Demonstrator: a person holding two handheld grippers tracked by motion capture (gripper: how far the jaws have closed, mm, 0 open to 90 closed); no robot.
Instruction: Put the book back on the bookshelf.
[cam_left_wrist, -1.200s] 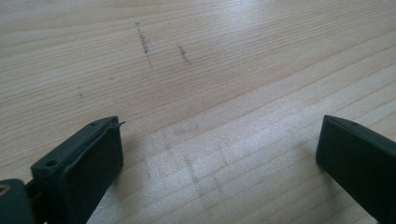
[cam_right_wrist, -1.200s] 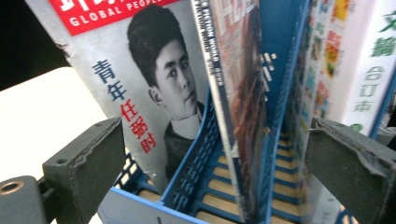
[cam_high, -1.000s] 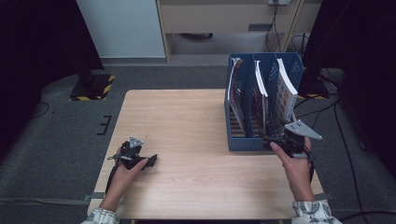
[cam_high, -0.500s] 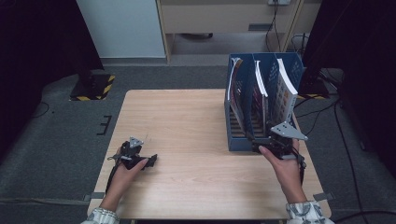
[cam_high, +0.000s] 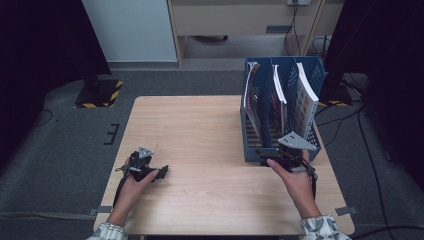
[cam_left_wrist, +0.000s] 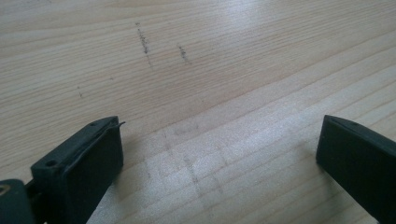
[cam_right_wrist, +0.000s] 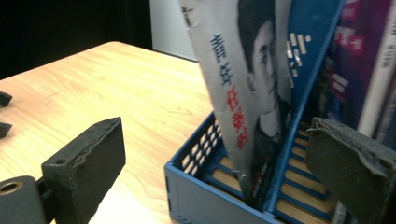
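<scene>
Left claw lies low at the desk's near left corner, jaws wide apart, nothing between them — just bare wood. Right claw sits at the front of the blue file rack, gaping and empty. Straight ahead — a magazine leaning in the rack's left slot.

Grey carpet floor, white cabinet, dark surroundings.
</scene>
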